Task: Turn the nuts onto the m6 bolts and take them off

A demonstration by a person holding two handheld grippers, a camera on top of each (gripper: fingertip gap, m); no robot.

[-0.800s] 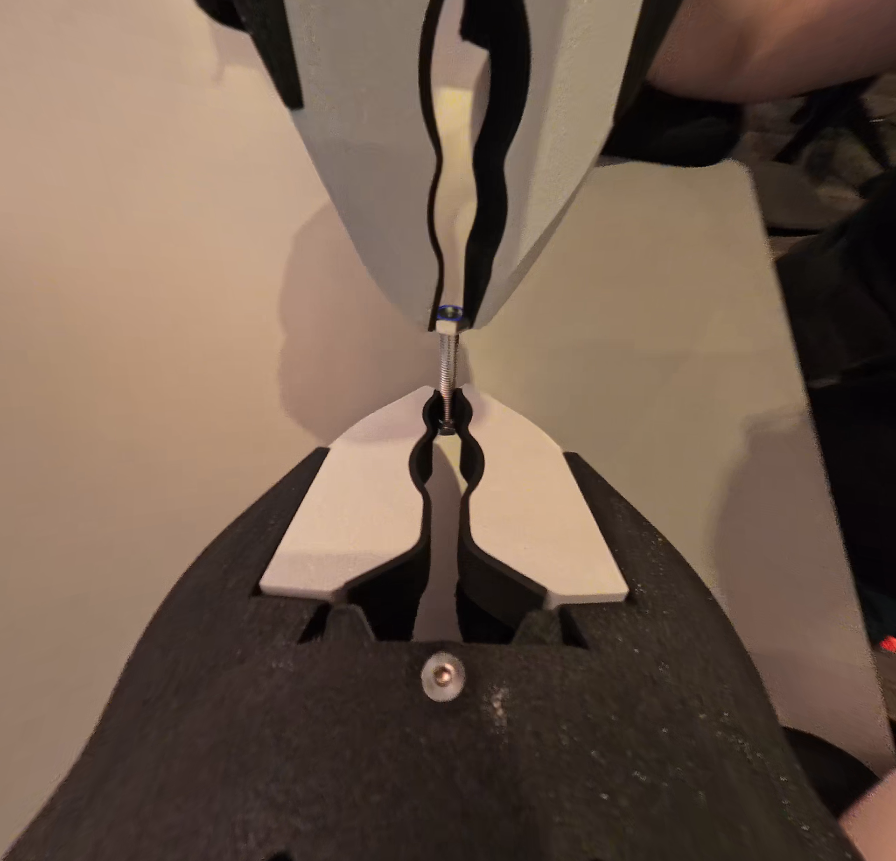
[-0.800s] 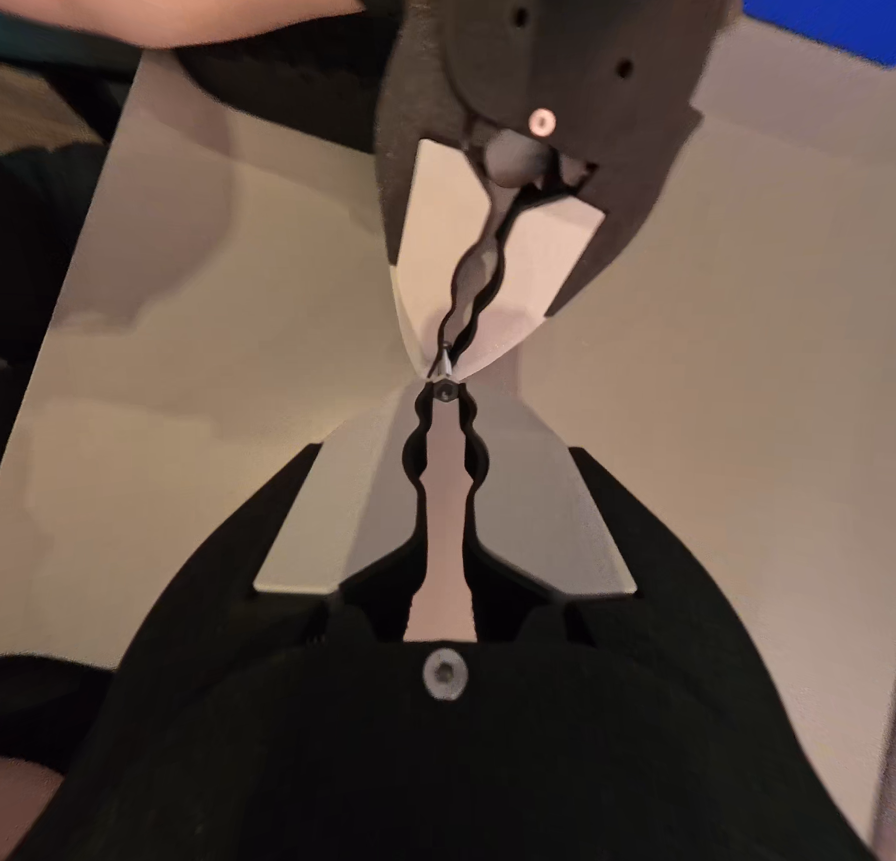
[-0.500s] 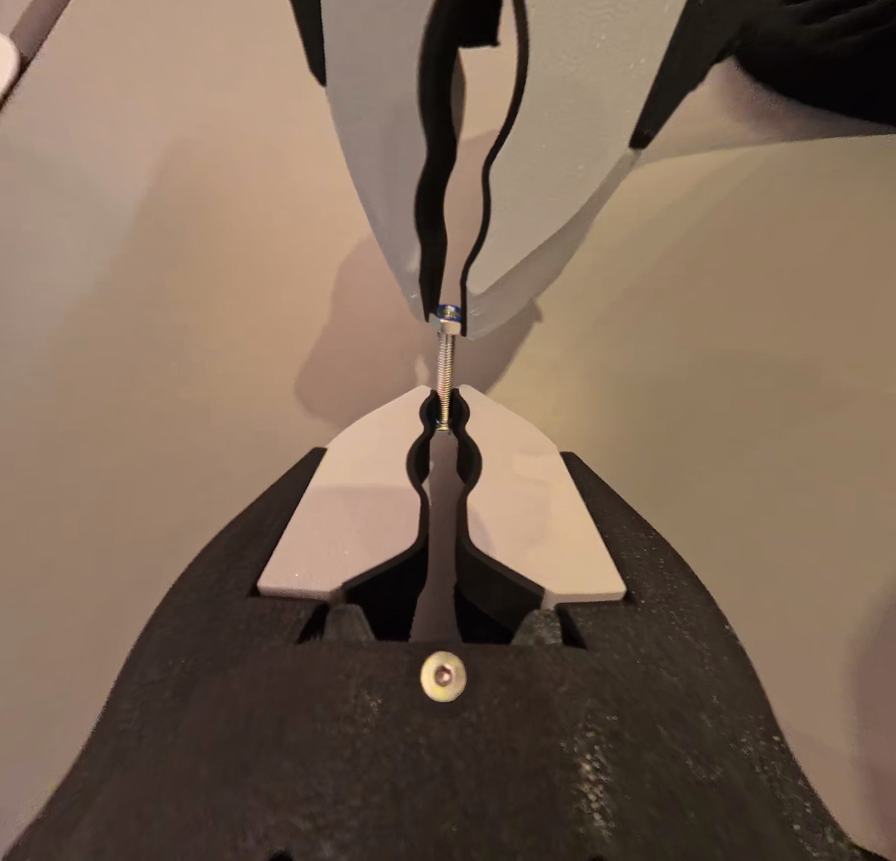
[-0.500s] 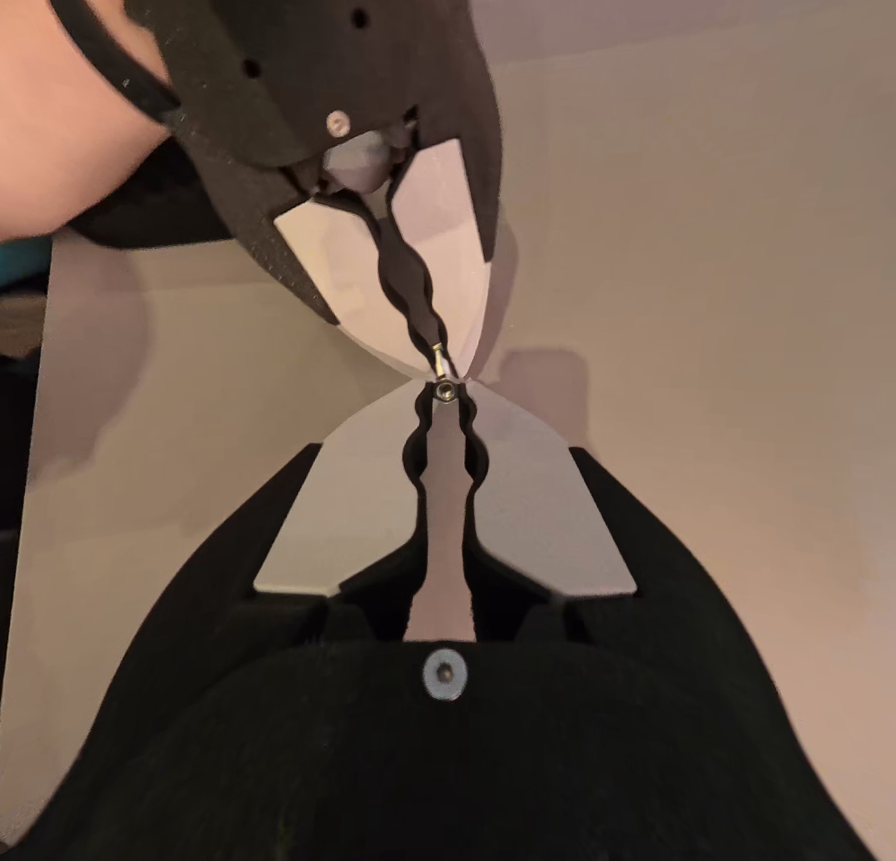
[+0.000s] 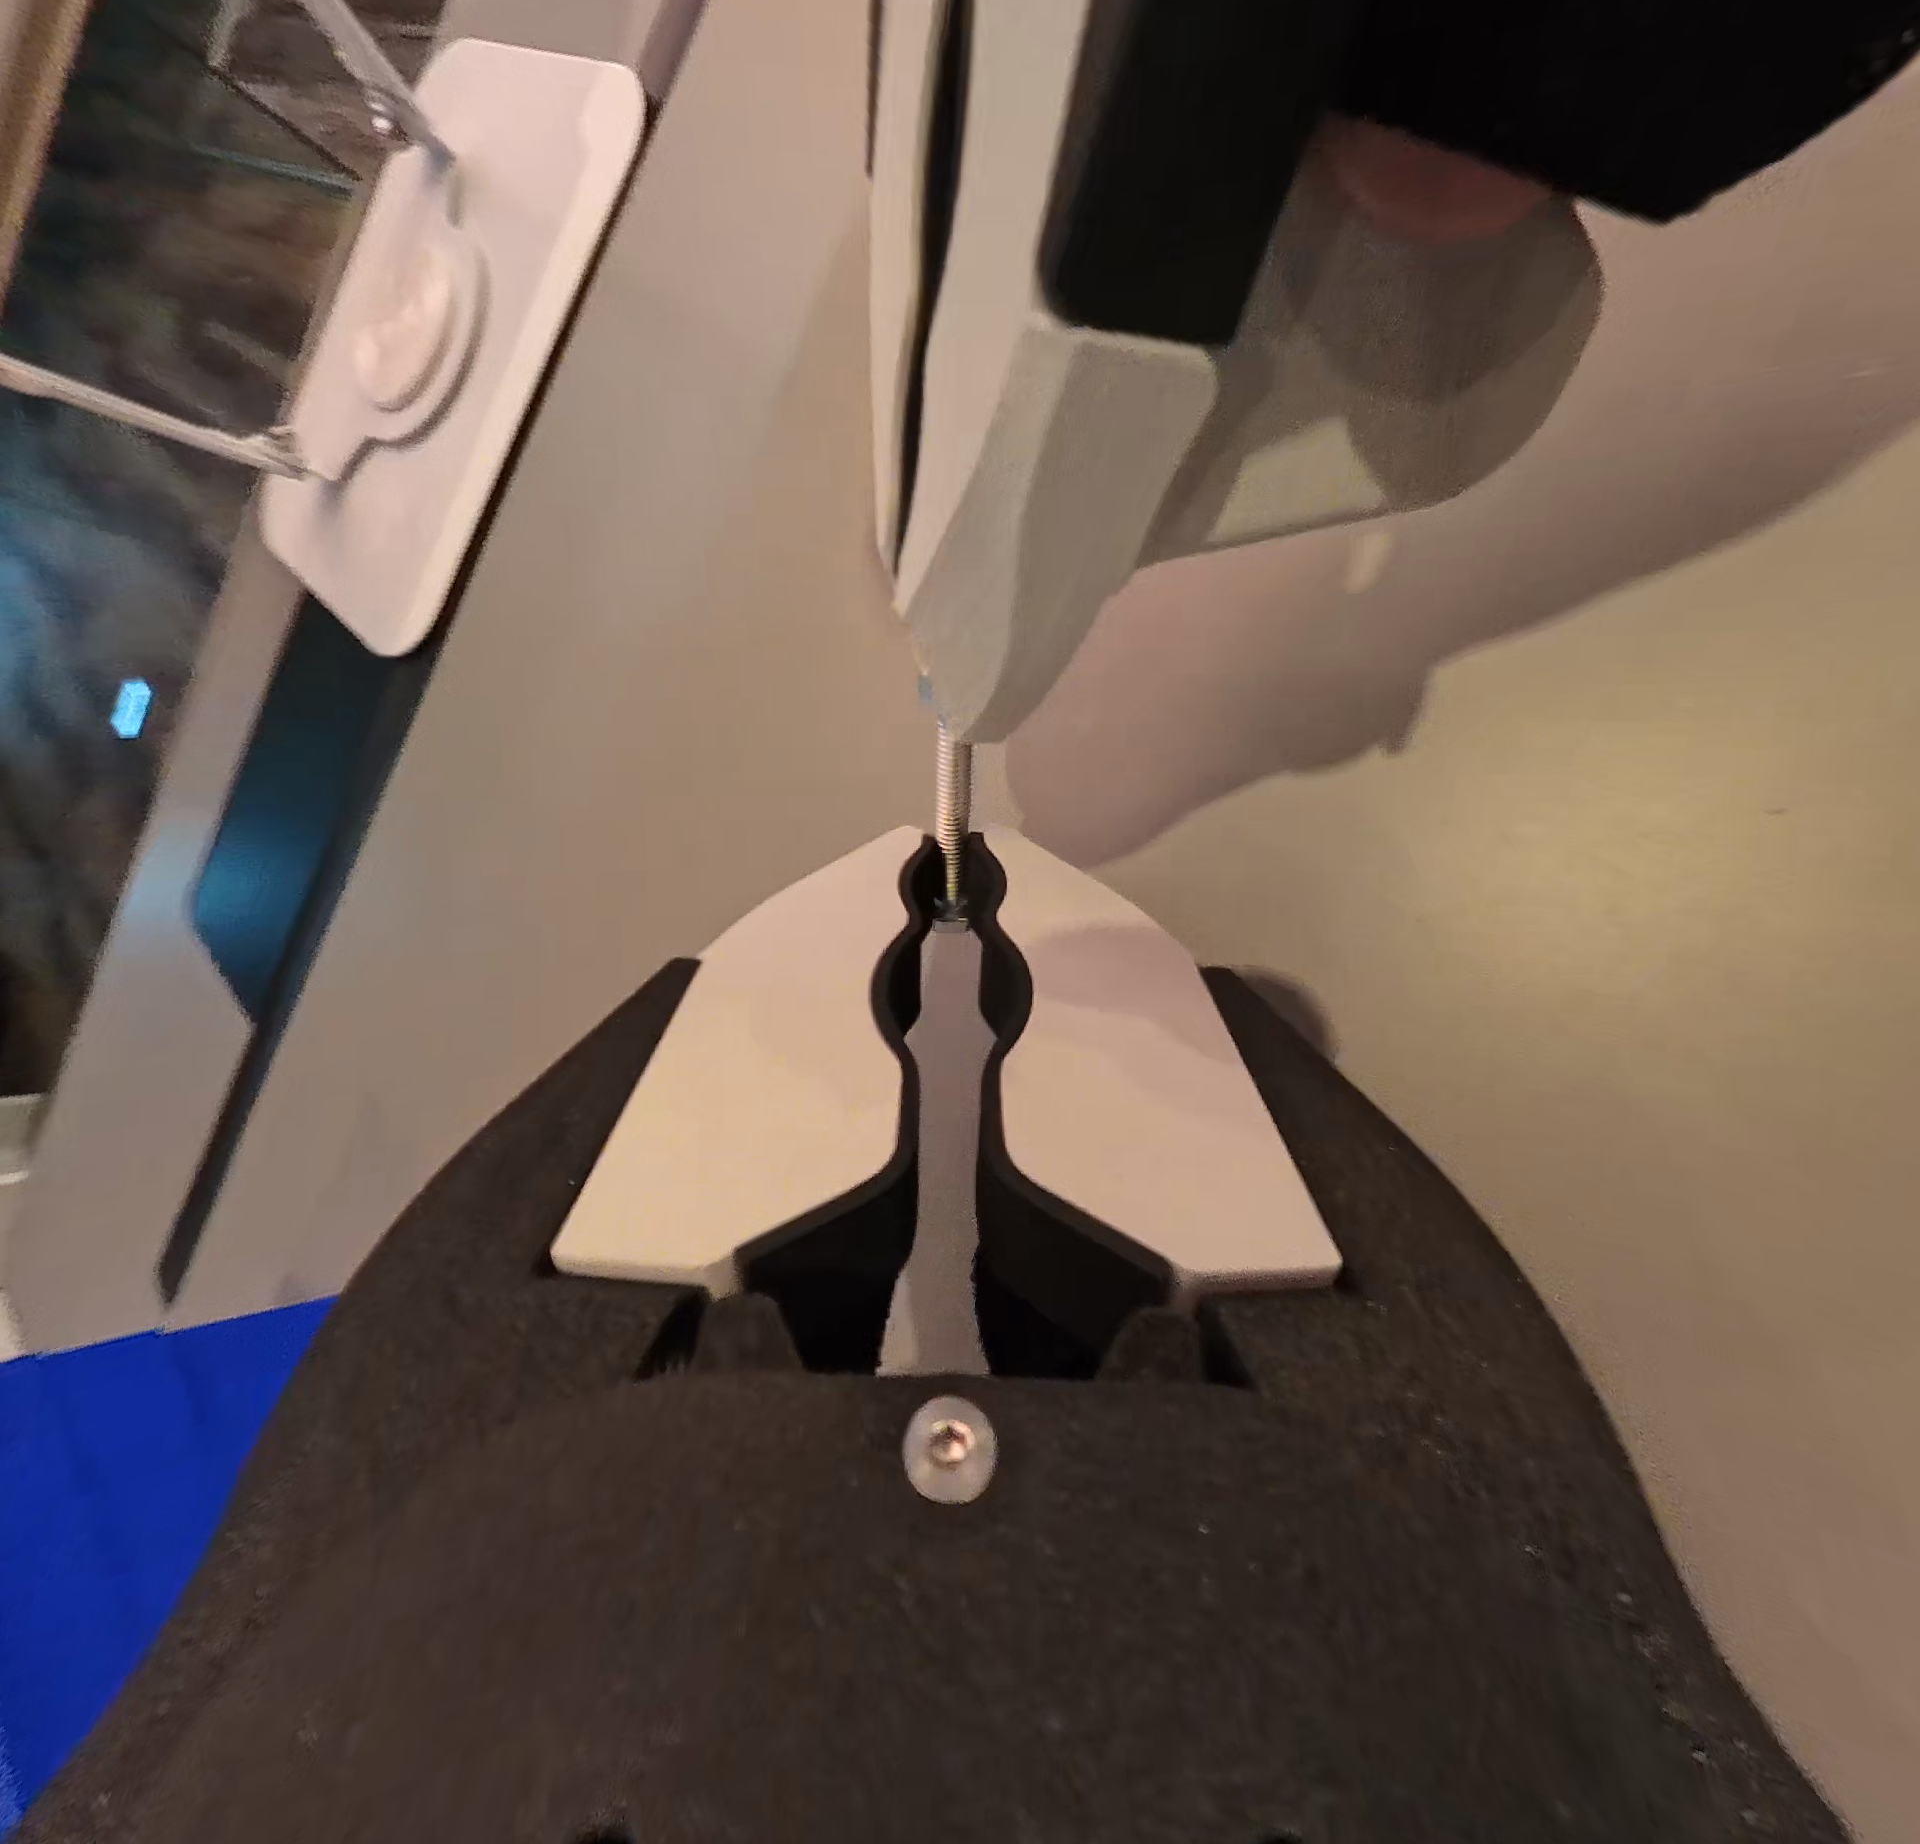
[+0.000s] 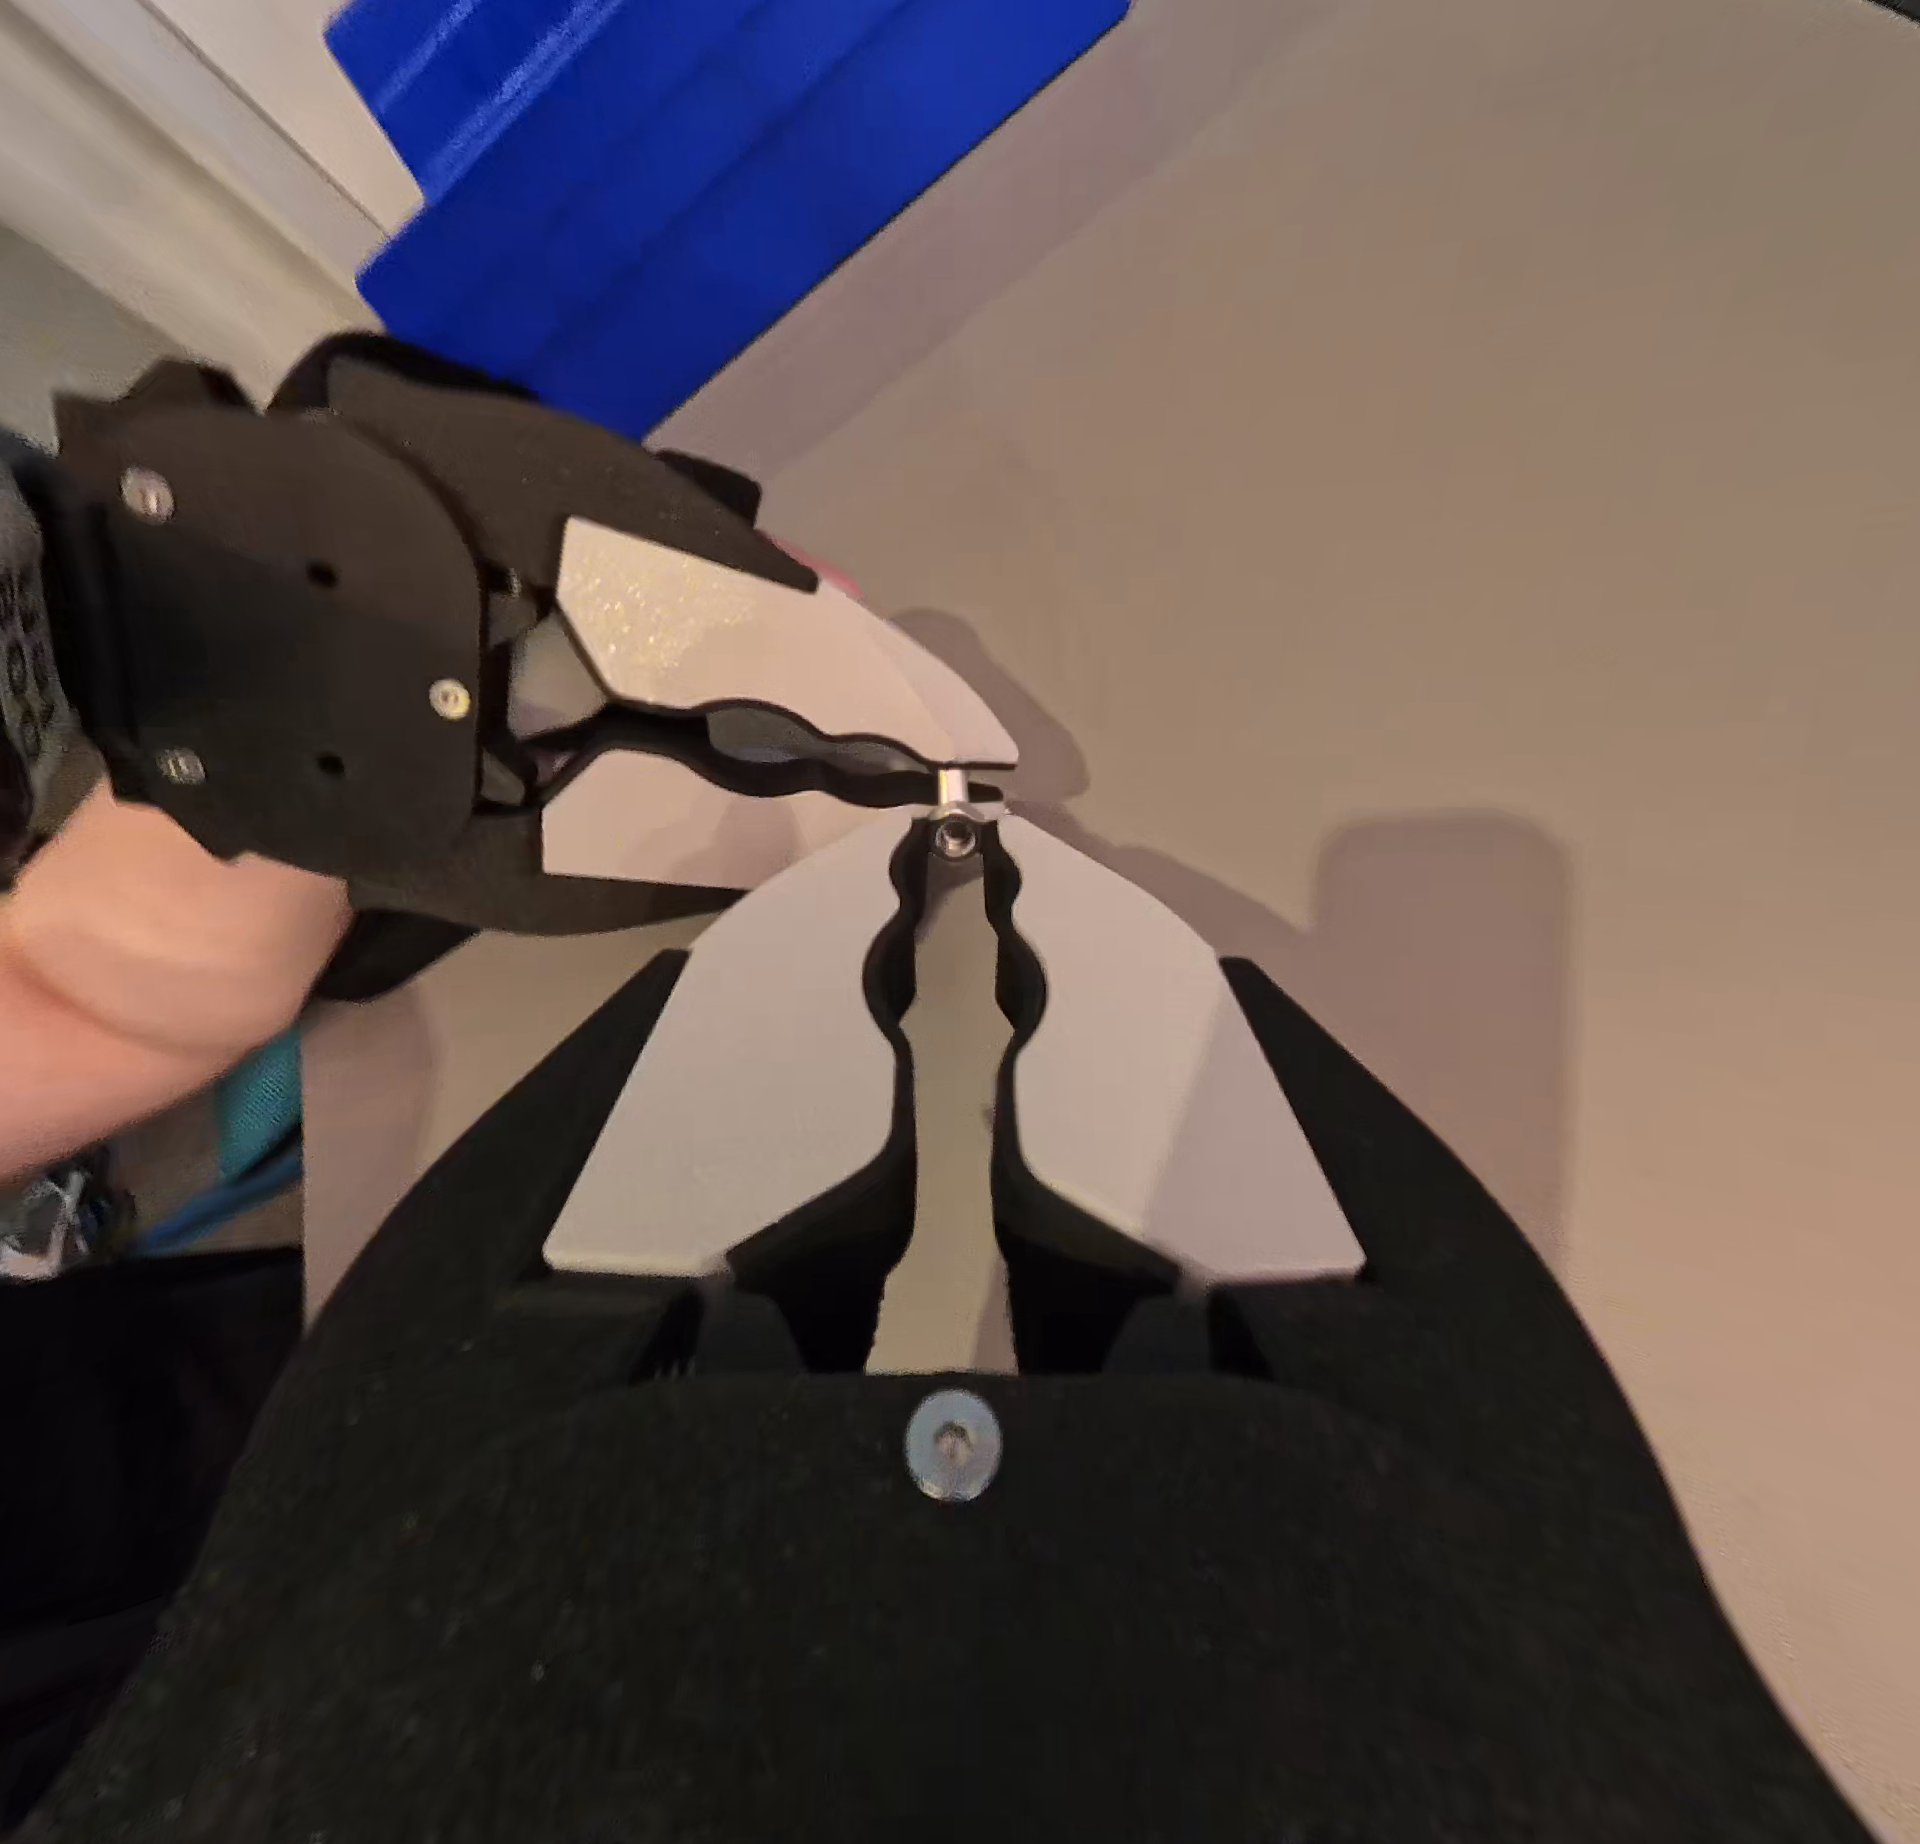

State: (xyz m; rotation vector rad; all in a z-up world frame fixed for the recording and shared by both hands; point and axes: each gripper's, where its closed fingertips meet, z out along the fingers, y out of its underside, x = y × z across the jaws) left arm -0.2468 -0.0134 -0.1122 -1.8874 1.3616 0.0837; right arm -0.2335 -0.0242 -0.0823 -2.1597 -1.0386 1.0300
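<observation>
In the left wrist view my left gripper is shut on the head end of a thin threaded bolt, which points away from me. My right gripper comes down from the top, shut on a small nut at the bolt's far end. In the right wrist view my right gripper holds the nut end-on. The left gripper reaches in from the left with the bolt in its tips. Both are held above the beige table.
A blue box stands at the table's far side; it also shows in the left wrist view. A white plate with a clear plastic part is at the table's edge. A person's hand holds the left gripper. The tips of both grippers are at nearly the same place.
The two grippers have turned against each other about the bolt's axis. In the right wrist view the left gripper swung from the top round to the left. Both grips are unchanged.
</observation>
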